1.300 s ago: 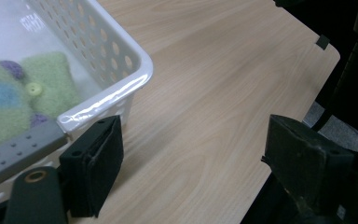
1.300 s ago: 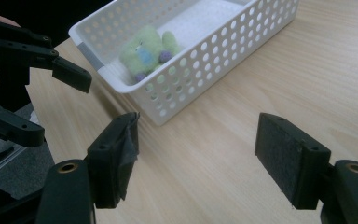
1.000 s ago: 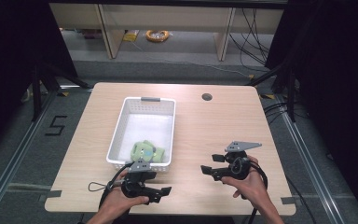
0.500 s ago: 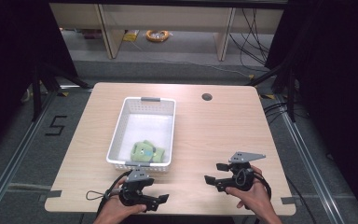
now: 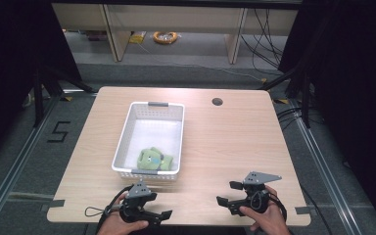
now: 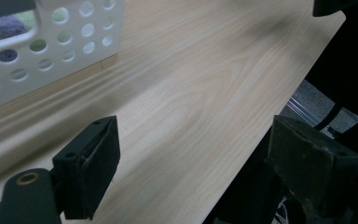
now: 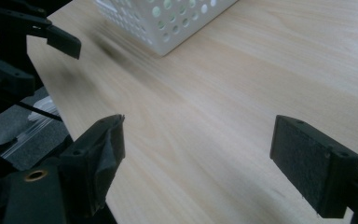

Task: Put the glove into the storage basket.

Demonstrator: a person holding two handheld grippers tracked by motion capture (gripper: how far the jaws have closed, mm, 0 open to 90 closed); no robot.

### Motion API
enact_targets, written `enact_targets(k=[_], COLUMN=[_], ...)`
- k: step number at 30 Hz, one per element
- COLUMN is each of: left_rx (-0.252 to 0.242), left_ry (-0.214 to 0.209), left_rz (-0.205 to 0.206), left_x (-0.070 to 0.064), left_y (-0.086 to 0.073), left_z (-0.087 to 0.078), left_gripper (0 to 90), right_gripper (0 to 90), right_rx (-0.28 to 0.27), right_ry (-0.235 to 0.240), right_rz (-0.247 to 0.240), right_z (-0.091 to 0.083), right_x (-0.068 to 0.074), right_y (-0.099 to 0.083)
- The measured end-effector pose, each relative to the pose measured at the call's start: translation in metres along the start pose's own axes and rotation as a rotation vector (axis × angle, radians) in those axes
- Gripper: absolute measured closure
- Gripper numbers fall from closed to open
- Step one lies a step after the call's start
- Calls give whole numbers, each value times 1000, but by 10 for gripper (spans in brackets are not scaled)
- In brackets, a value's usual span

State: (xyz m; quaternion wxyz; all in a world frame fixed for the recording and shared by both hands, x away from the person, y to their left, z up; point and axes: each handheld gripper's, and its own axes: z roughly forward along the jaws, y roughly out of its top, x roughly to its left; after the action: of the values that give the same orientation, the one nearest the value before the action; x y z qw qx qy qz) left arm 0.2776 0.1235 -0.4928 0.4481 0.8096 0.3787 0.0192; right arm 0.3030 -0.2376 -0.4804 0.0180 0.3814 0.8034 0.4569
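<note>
A white perforated basket (image 5: pixel 127 132) stands on the wooden table (image 5: pixel 235 142), left of centre. A green plush toy (image 5: pixel 152 160) lies in its near end. My left gripper (image 5: pixel 159 209) is open just in front of the basket's near wall, close to the table's front edge, jaws pointing right. My right gripper (image 5: pixel 228 193) is open at the front right, jaws pointing left. In the left gripper view the open gripper (image 6: pixel 198 168) hovers over bare wood, with the basket (image 6: pixel 51 46) at upper left. In the right gripper view the open gripper (image 7: pixel 205 163) holds nothing; basket (image 7: pixel 168 18) and left gripper (image 7: pixel 51 37) lie beyond.
A round cable hole (image 5: pixel 217 102) sits near the table's far edge. Floor rails and cables run along both sides of the table. Shelving with an orange coil (image 5: pixel 165 36) stands behind. Bare wood lies between the two grippers.
Both hands have drawn back toward the table's front edge with the grippers still open. The basket and toy have not moved.
</note>
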Motion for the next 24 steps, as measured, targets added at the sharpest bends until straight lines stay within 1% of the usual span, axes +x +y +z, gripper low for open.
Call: enact_targets(k=[1,2,3,4,5,6,7,8,9,10,11,12,13,14,15,16,17,18,19,20,21,22,23,24], left_rx=[-4,-3,-2,-1,0,0,5,4,22,2,2,12,0,-2,11,3,3,-4,1,26,5,14,14,24], left_ry=[0,2,4,14,11,19,15,20,13,16,16,13,25,26,31,24,24,27,26,23,33,34,34,36], left_rz=[4,0,3,1,8,7,12,16,14,7,8,16,25,27,26,35,35,38,42,37,44,51,51,52], left_x=[1,1,1,1,1,1,1,2,2,1,1,1,0,-1,-2,-4,-4,-5,-5,-5,-6,-5,-5,-3], left_y=[-1,-3,-4,-5,-6,-7,-8,-10,-10,-12,-12,-13,-14,-15,-16,-17,-17,-17,-17,-17,-18,-17,-17,-17], left_z=[0,0,-1,-1,-1,-1,-1,-1,-2,-1,-2,-2,-2,-1,-2,-1,-1,0,0,0,2,1,1,0], left_gripper=[162,162,162,162,162,162,162,162,162,162,161,161,161,161,161,161,161,161,161,161,161,161,161,161], right_gripper=[183,181,181,181,180,178,174,171,171,171,170,170,170,169,169,167,167,167,167,167,167,167,167,167], right_rx=[9,3,8,12,24,28,32,40,47,51,57,57,60,70,66,72,72,74,68,68,66,71,71,75], right_ry=[5,5,4,5,-9,-10,-13,-11,-18,-31,-28,-36,-18,-28,-45,-41,-41,-47,-51,-54,-56,-34,-34,-34], right_rz=[0,3,-11,8,-24,-26,-48,-29,-47,-31,-51,-24,-43,-33,-49,-47,-47,-33,-69,-71,-77,-62,-62,-66], right_z=[-1,-1,-1,-1,-2,-2,-2,-2,-3,-3,-4,-4,-4,-5,-6,-7,-7,-7,-7,-7,-7,-5,-5,-5], right_x=[1,3,3,6,6,7,6,8,7,10,8,11,8,10,9,9,9,11,8,8,7,7,7,7], right_y=[-2,-5,-7,-9,-11,-13,-15,-18,-20,-22,-24,-26,-27,-28,-29,-30,-30,-31,-31,-31,-31,-32,-32,-32])
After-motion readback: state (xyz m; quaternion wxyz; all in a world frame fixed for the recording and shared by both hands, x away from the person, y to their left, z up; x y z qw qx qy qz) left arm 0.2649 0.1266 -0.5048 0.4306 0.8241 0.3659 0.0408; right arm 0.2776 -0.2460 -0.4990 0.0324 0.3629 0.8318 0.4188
